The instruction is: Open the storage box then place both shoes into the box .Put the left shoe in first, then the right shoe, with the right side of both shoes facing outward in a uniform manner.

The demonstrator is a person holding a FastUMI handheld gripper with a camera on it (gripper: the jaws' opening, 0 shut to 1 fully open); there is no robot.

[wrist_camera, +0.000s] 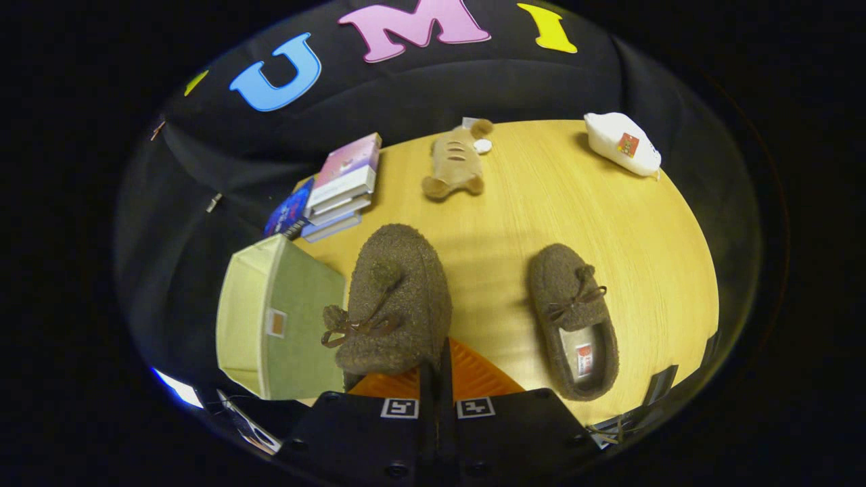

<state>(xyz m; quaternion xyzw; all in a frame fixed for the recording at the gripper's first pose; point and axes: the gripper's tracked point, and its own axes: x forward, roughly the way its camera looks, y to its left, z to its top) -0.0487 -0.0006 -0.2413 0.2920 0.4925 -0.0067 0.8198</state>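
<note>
You're holding the tongs clamped on one shoe: the fingers are sitting nearly together, w/ only a thin edge of the shoe's heel end pinched between them, and the shoe is hanging up off the table, toe pointing away from you. It's a fuzzy brown bouclé-type slipper, rounded toe, thin brown lace bow w/ pom-pom ends.

The second shoe, same fabric & bow, is lying flat on the wooden table, just ahead of the tongs & to their right, opening up, pale lining w/ a small label showing. So 2 shoes total.

The storage box is sitting just left of the held shoe: 1 pale green fabric cube, stiff flat walls, small tag on the near wall. Its open mouth is probably facing left, away from the shoe – hard to tell at this angle.

Beyond the tongs: 1 stack of books, approx 4, glossy covers; 1 tan plush toy, soft & lumpy; further right, 1 white pouch-like packet w/ a small red label. The table is light yellow wood grain.
</note>
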